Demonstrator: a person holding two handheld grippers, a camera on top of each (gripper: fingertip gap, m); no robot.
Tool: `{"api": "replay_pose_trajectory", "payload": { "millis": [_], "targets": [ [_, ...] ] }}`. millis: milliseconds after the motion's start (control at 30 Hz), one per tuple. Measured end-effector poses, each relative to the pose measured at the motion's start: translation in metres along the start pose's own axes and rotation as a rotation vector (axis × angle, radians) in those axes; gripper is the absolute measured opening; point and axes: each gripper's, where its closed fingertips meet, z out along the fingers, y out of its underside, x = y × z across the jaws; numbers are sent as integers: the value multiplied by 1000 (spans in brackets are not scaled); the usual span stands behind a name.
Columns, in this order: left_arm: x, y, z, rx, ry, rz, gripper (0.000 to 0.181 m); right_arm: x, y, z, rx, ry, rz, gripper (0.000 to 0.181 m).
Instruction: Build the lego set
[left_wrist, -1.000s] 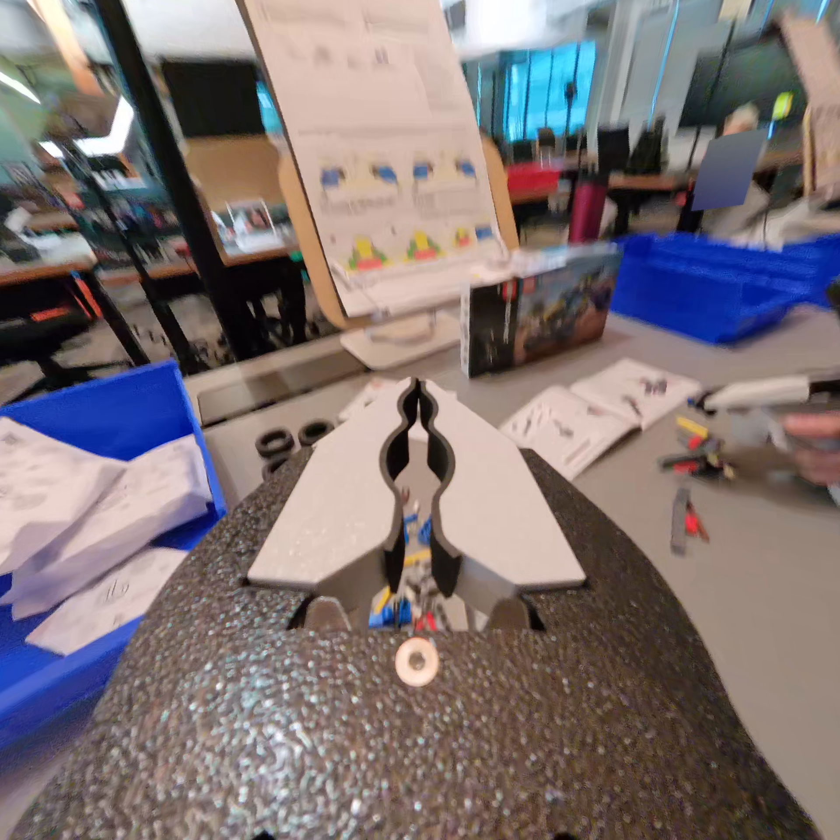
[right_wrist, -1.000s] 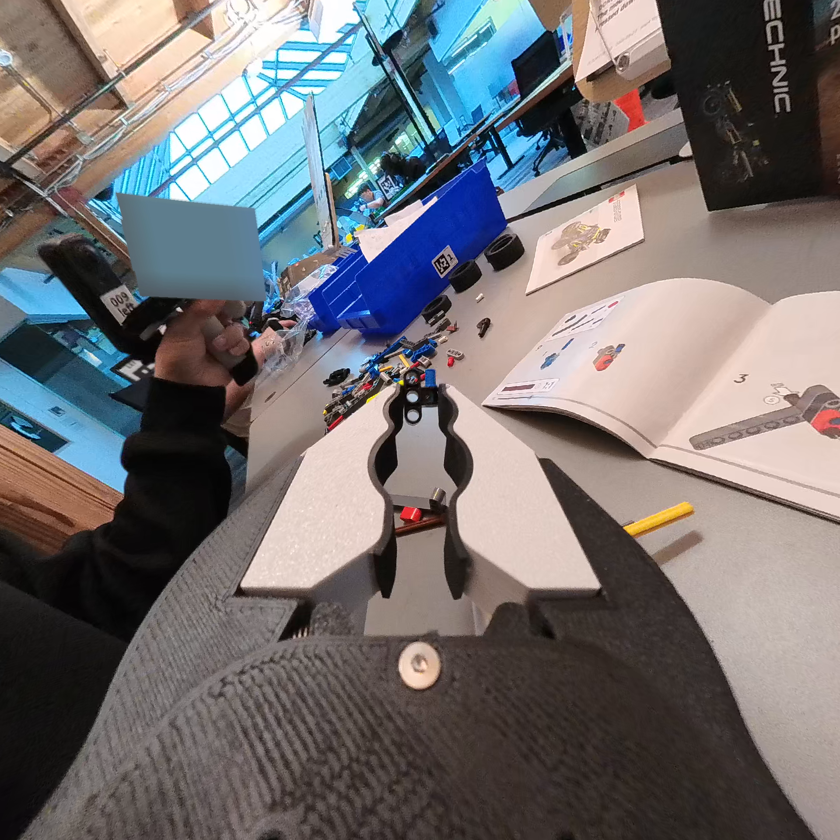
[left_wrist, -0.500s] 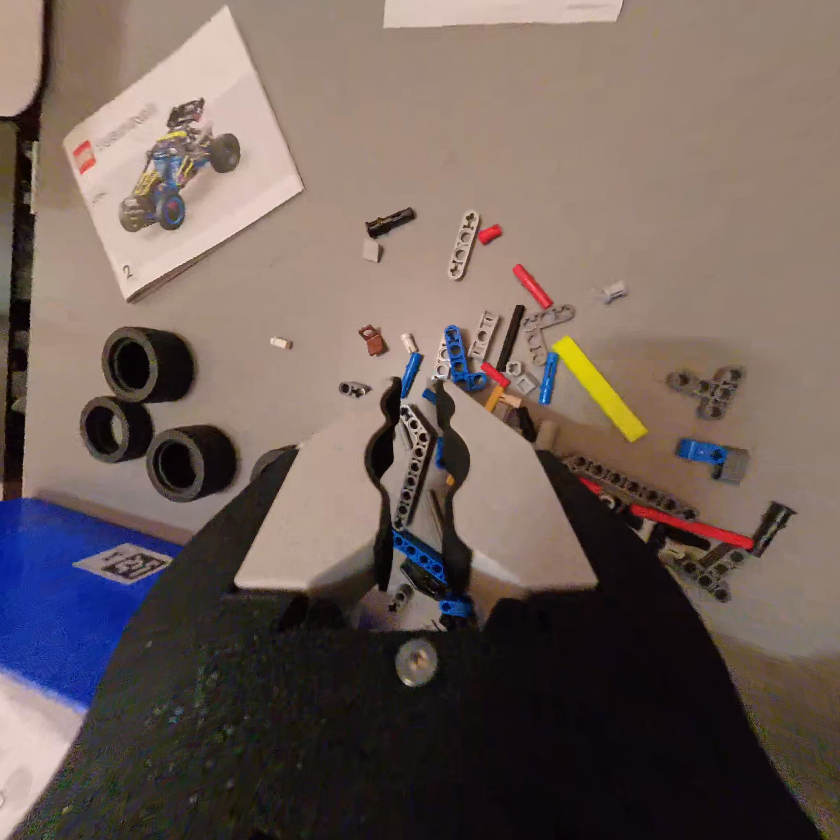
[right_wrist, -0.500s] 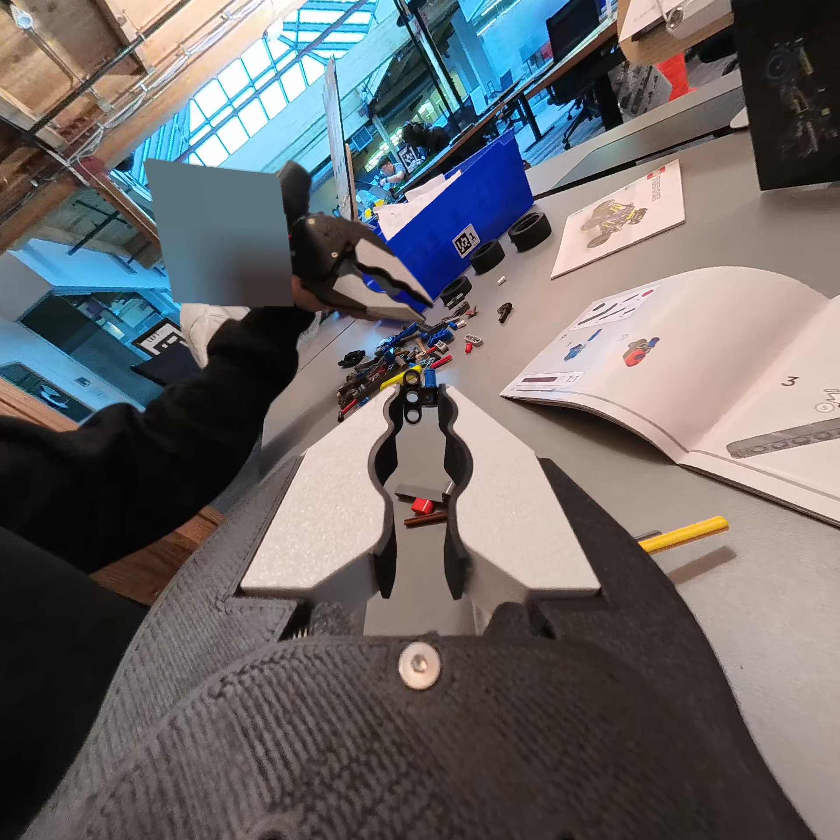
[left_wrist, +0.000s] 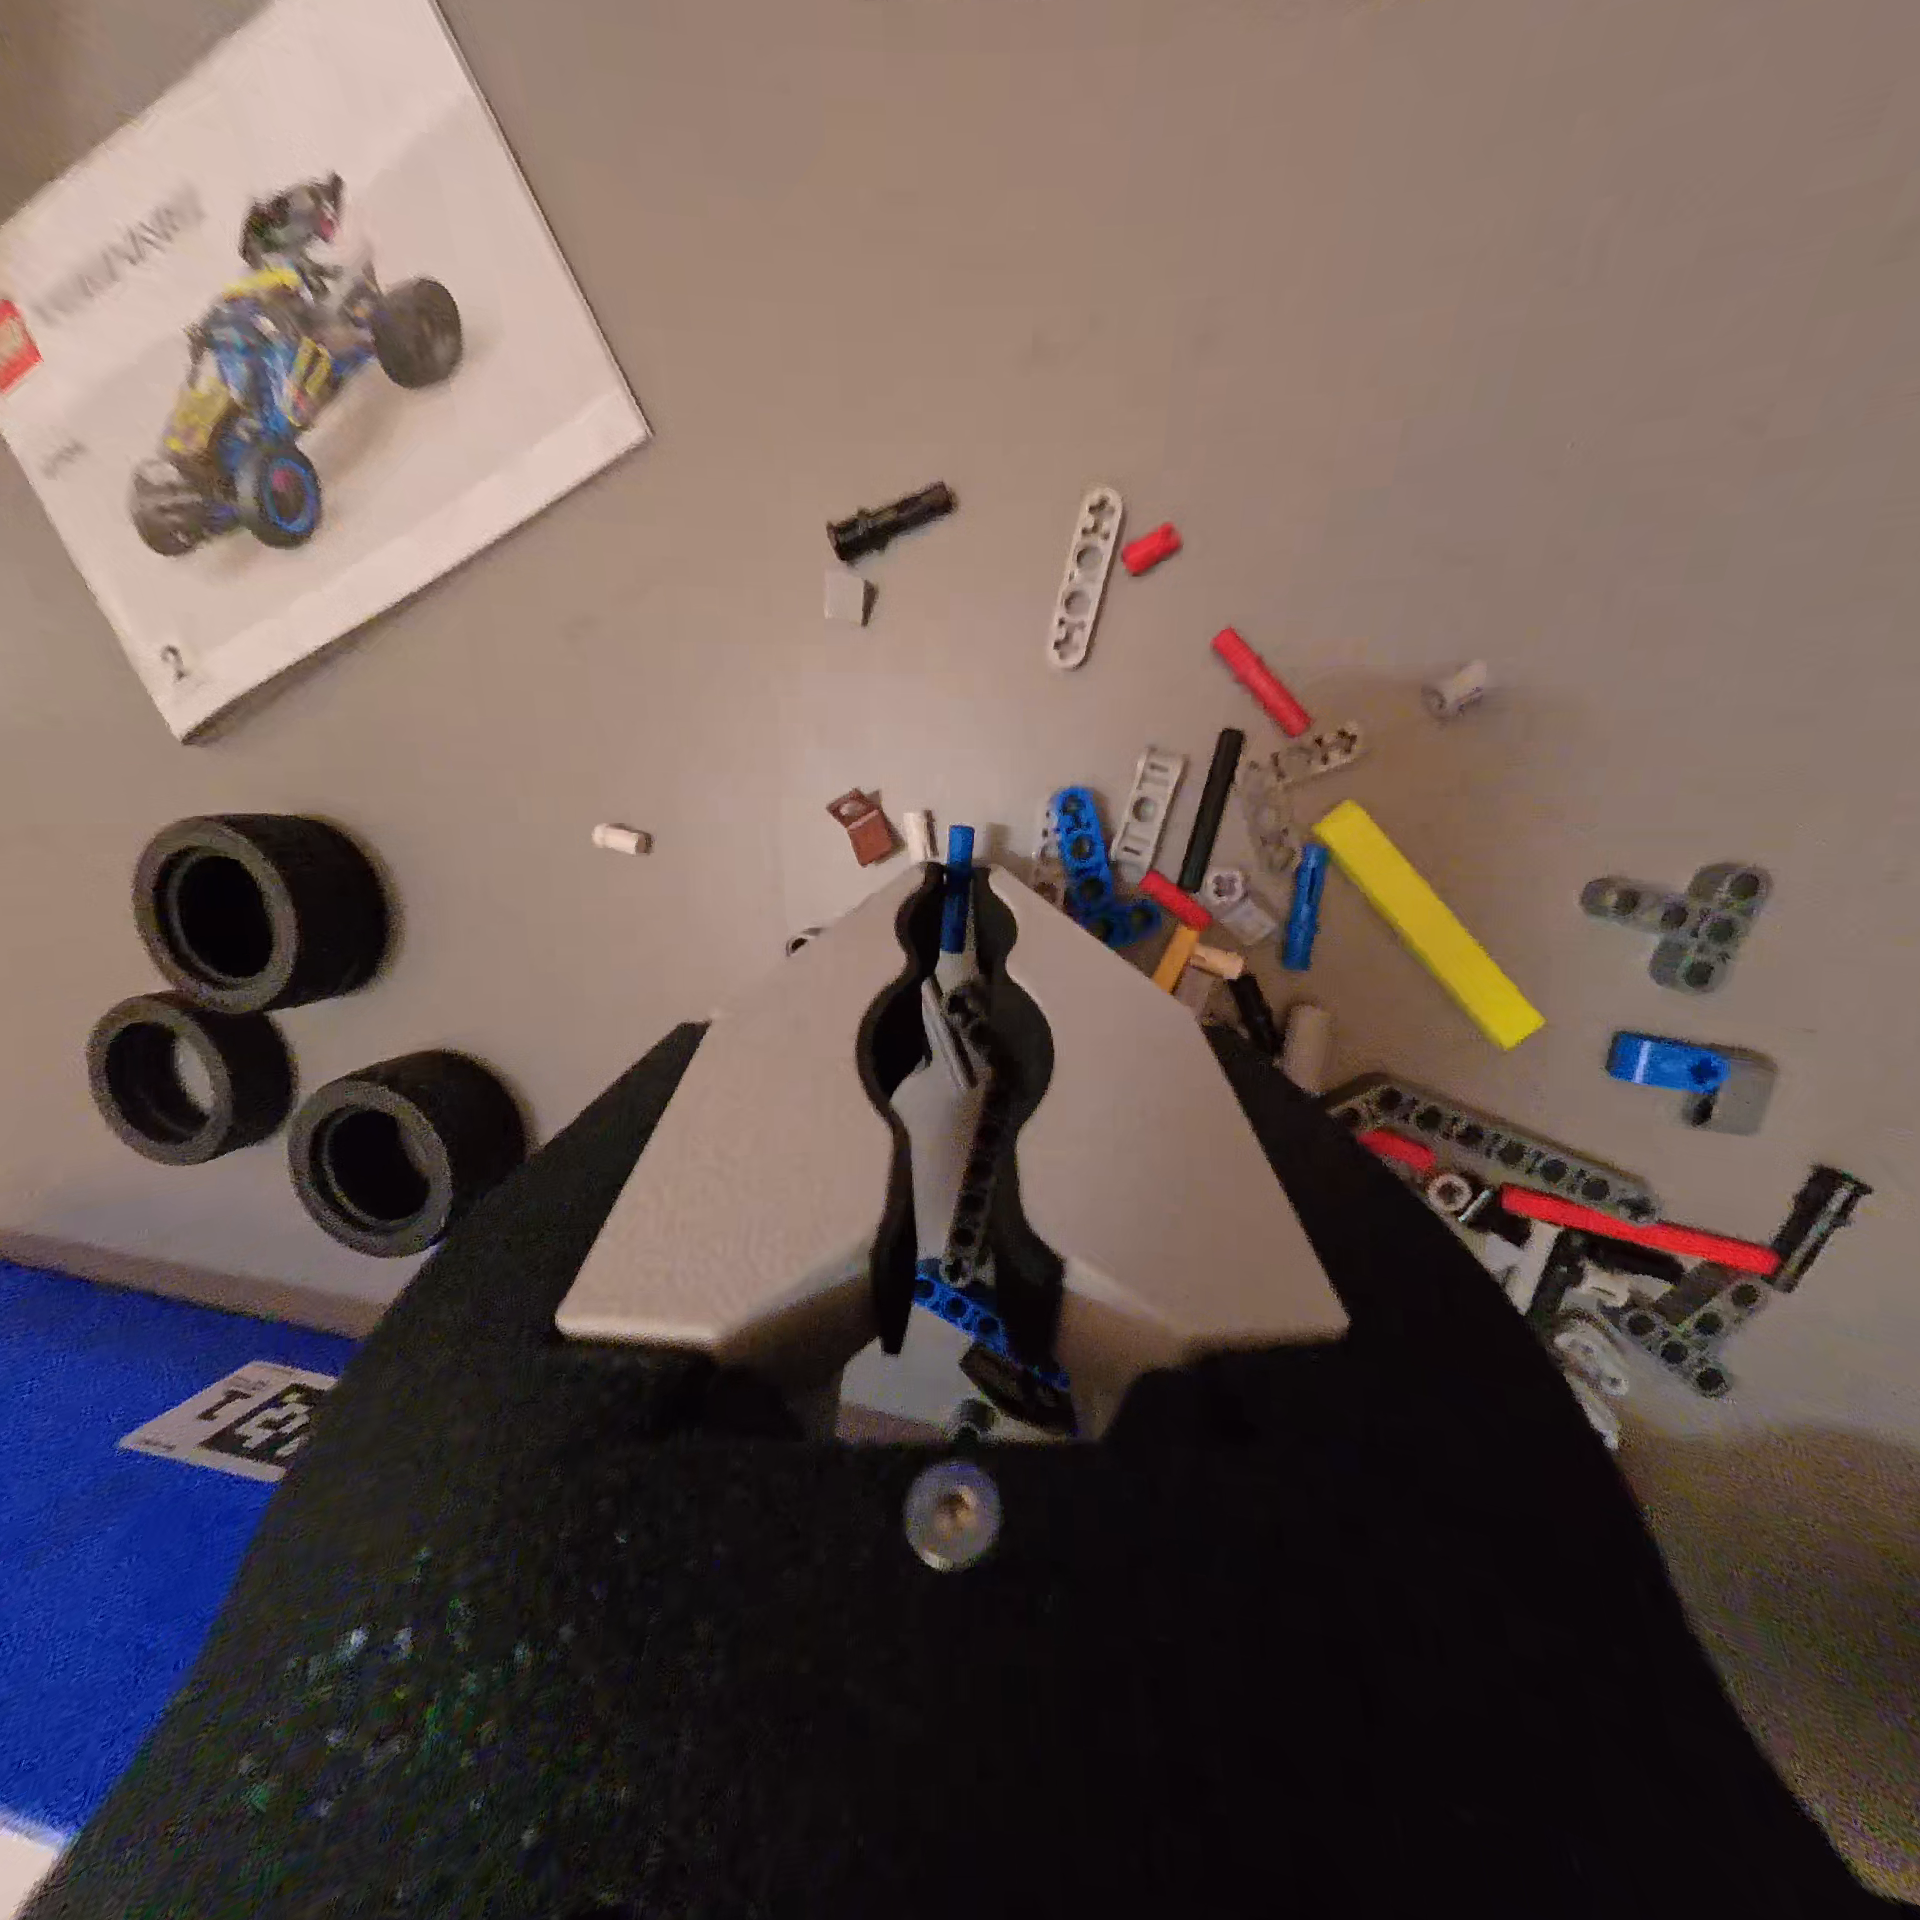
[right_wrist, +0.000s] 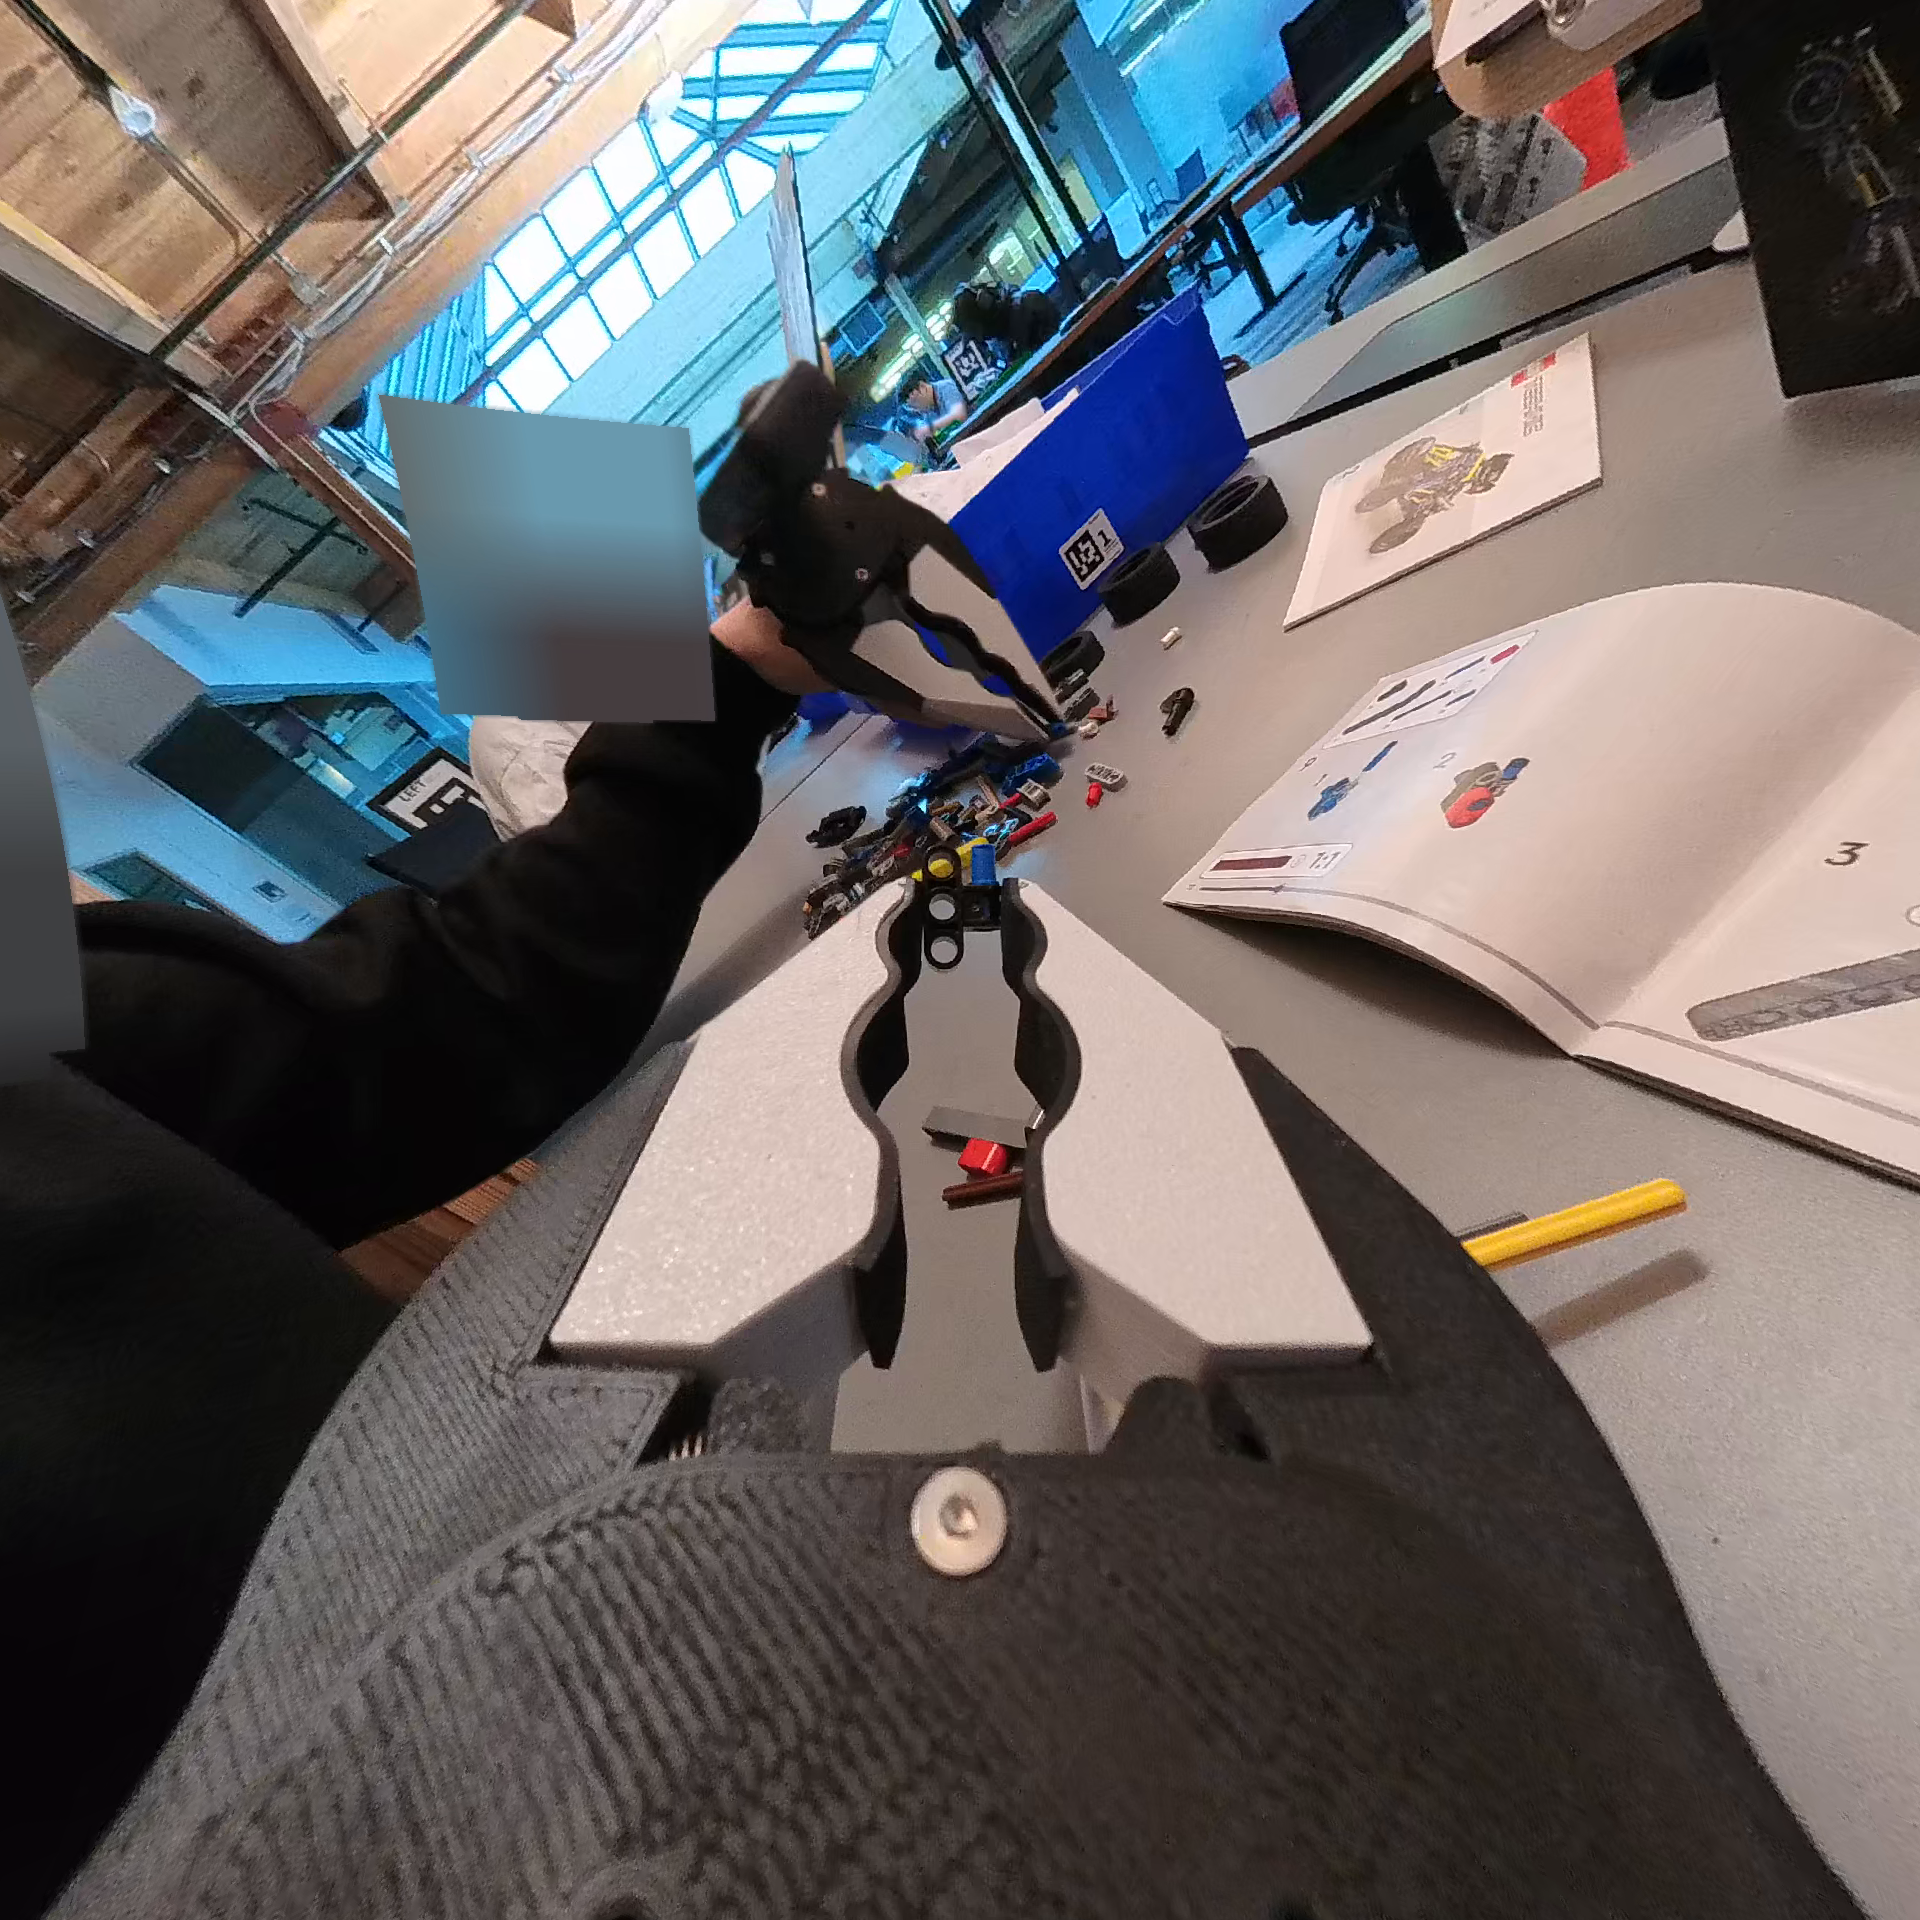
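Dipping from the half-second-earlier hover, the left claw (left_wrist: 958, 883) now pinches a blue pin (left_wrist: 958, 883) just beside the brick pile (left_wrist: 1164, 883); right claw (right_wrist: 961, 914) stays clamped on a black connector (right_wrist: 948, 925), so joining seems next.

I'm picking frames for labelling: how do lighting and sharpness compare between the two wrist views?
Left wrist view: dim, warm light, a soft shadow over the loose parts beside the yellow beam, slight motion blur on the closed booklet. Right wrist view: bright daylight, blue-tinted windows behind, sharp on the right tongs and yellow axle; wide-angle bending at the edges.
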Motion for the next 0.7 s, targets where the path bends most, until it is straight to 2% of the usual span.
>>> {"api": "replay_pose_trajectory", "payload": {
  "millis": [133, 233, 300, 333, 400, 500, 700],
  "targets": [
    [7, -46, -35, 243, -89, 2, 3, 0, -1, -1, 4, -9, 14, 13],
    [51, -100, -57, 434, -115, 117, 3, 2, -2, -2, 13, -11, 30, 13],
    [100, -129, -43, 502, -62, 244, 3, 2, -2, -2, 15, -15, 39, 13],
    [119, -135, -28, 486, -51, 308, 3, 3, -3, -2, 17, -14, 42, 13],
    [149, -137, -2, 444, -30, 419, 3, 2, -3, -2, 15, -19, 43, 13],
    [168, -134, 19, 420, 19, 456, 3, 2, -2, -1, 8, -23, 42, 13],
    [178, -121, 28, 393, 55, 403, 8, 1, -3, -2, 16, -19, 27, 13]
  ]
}}
